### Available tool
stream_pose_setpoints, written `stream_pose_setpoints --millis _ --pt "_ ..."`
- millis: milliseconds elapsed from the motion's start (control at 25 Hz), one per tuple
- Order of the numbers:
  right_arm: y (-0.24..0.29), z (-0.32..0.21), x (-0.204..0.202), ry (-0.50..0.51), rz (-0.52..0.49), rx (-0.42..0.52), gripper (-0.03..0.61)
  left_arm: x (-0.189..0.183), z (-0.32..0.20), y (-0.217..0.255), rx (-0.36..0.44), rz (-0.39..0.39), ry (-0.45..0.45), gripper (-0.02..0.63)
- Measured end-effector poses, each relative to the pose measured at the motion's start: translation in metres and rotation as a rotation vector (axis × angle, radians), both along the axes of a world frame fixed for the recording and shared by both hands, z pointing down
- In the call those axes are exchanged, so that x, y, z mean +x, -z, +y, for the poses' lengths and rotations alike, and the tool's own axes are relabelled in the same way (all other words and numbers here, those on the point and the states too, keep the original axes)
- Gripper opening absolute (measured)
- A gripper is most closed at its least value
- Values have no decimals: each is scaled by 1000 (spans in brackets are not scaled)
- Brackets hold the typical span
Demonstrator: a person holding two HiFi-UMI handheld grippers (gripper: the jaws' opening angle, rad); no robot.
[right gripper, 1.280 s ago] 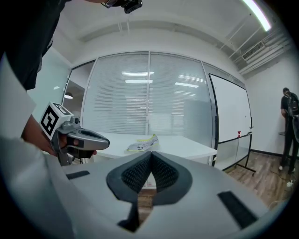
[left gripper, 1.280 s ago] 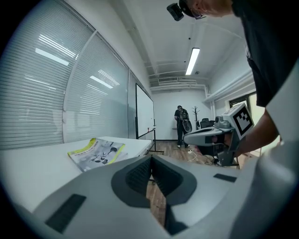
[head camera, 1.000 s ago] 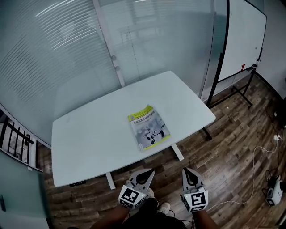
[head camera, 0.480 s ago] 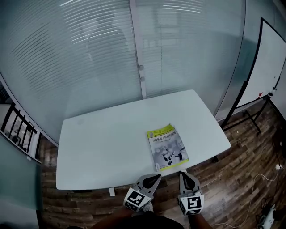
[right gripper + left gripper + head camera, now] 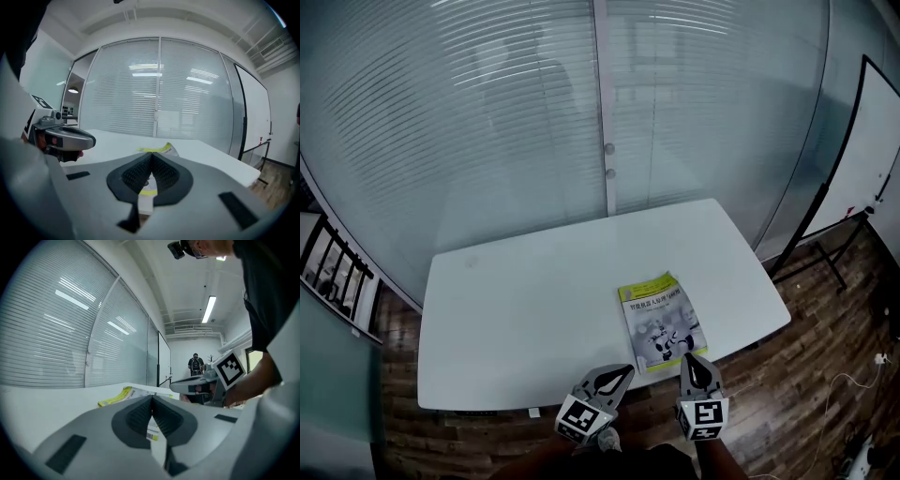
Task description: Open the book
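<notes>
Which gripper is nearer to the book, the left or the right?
Right. The right gripper has its tip at the near edge of the book, by its right corner; the left gripper is farther off, beyond the book's near left corner.

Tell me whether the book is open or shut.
Shut. The book lies flat on the table with its front cover up and no inside pages showing.

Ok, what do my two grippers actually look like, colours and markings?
They match. The left gripper and right gripper have light grey, wedge-shaped shells tapering to a tip, with black ribbed pads on the inner faces. Each carries a white cube printed with black square markers. No cables show.
</notes>
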State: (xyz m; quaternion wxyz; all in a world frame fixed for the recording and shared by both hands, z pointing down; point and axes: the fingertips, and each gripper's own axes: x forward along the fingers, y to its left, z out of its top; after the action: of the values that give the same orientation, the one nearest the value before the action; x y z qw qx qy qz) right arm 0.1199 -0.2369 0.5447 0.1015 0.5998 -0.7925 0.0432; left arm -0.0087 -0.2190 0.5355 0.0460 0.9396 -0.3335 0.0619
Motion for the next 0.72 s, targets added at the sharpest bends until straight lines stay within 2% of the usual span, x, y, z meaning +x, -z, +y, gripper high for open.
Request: stream_pose_setpoints --millis 320,440,560,720 --pt "-10 -32 24 -9 8 -76 9 7 -22 4 18 -20 33 15" --pt "-22 -47 31 31 -14 -148 88 14 -26 3 25 -26 54 15" --pt "-36 -55 43 57 -18 -233 125 24 -27 6 26 17 77 15" --pt "-62 -66 54 119 -60 -391 186 29 -37 5 29 11 123 15"
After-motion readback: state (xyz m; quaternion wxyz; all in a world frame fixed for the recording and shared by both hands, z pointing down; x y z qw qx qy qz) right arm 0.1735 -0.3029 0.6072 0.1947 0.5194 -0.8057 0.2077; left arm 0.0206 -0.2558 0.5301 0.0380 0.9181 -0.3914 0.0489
